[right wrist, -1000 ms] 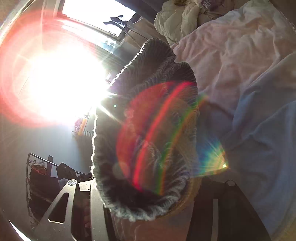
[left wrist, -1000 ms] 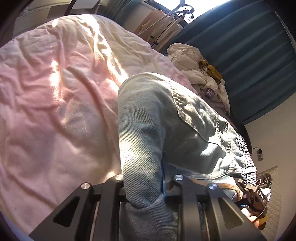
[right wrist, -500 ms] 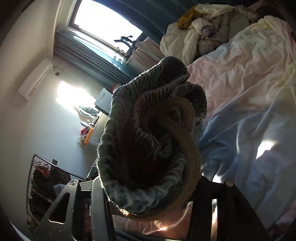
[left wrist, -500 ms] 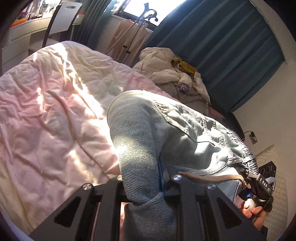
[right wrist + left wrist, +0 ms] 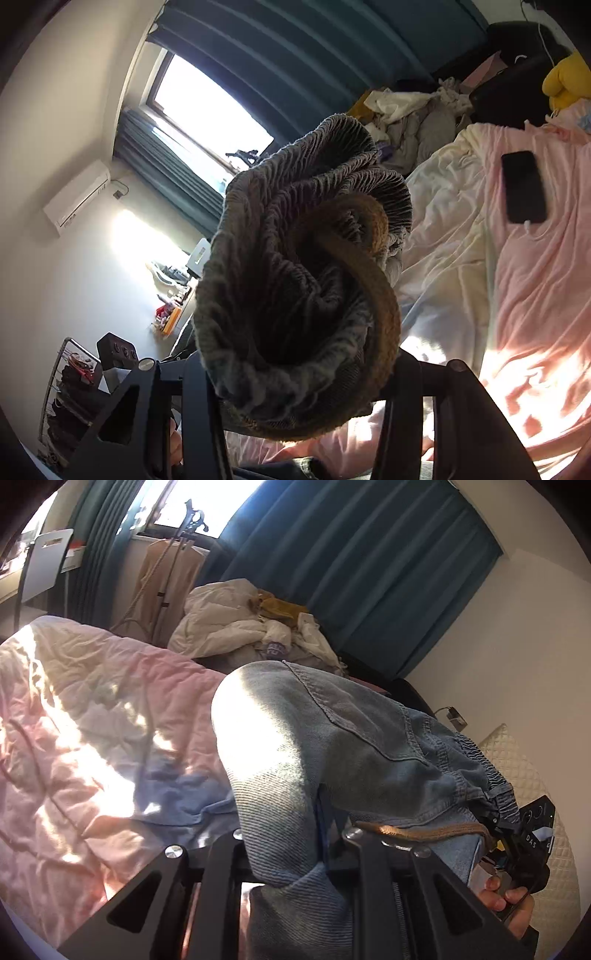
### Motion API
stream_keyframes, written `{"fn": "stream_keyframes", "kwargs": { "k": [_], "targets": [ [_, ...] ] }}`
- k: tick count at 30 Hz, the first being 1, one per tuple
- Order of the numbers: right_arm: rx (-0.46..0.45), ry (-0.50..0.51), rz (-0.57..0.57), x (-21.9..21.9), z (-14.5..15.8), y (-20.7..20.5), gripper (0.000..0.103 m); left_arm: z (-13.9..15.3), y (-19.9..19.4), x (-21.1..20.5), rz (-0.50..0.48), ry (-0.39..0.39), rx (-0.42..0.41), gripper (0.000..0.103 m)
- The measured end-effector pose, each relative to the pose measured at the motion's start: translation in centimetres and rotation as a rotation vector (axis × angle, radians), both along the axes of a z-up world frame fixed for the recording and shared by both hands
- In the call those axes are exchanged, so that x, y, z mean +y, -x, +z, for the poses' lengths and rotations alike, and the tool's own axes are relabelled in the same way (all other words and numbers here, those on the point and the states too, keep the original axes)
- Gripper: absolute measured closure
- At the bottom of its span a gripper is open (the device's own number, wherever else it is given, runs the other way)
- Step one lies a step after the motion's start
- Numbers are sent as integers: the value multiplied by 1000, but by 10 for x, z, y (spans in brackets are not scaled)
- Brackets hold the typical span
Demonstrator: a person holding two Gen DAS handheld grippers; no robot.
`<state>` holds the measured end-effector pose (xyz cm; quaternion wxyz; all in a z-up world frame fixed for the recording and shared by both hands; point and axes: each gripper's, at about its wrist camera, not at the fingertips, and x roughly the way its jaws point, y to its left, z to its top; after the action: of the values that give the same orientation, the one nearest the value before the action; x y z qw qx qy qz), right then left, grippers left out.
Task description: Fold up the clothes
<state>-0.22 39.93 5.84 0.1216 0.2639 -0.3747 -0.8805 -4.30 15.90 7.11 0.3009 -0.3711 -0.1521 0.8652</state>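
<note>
Broadly, the pink bedcover (image 5: 85,731) fills the left view from nine to seven o'clock, with the denim trousers (image 5: 332,746) lifted above it at centre. Their bunched elastic waistband (image 5: 295,295) could probably slip loose, since the right gripper (image 5: 303,398) clamps only a thick wad. The left gripper (image 5: 295,864), angled downward, pinches a denim fold. A brown drawstring (image 5: 417,832) dangles at four o'clock.

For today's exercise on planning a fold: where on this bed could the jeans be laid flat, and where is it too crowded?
Free: the pink duvet left of the jeans, and the sunlit stretch below the phone. Crowded: the clothes pile by the curtain, and the bed end around the yellow toy.
</note>
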Motion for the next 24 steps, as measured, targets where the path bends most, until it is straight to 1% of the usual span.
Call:
{"fn": "stream_keyframes", "kwargs": {
  "k": [1,6,7,8,10,12,16,19,22,24],
  "targets": [
    [6,-2,-21,25,8,-6,58,3,0,14,-23,6,4,86],
    [25,3,-122,105,16,-46,58,15,-2,86,-134,33,29,86],
    [28,3,-148,118,16,-64,58,16,-3,100,-156,35,34,86],
    [32,3,-175,128,15,-80,58,16,-3,114,-177,34,36,86],
    [37,1,-218,161,19,-98,58,12,-2,142,-221,30,33,86],
    [41,-9,-265,182,17,-112,58,8,-1,171,-268,27,32,86],
    [42,-23,-363,236,16,-161,58,-6,1,239,-368,34,23,86],
    [24,-21,-433,267,0,-173,58,-23,7,286,-432,38,-2,86],
    [0,-13,-495,304,0,-234,58,-44,9,329,-498,61,-19,86],
    [-22,-10,-535,320,-14,-247,58,-60,10,356,-541,80,-32,86]
  ]
}}
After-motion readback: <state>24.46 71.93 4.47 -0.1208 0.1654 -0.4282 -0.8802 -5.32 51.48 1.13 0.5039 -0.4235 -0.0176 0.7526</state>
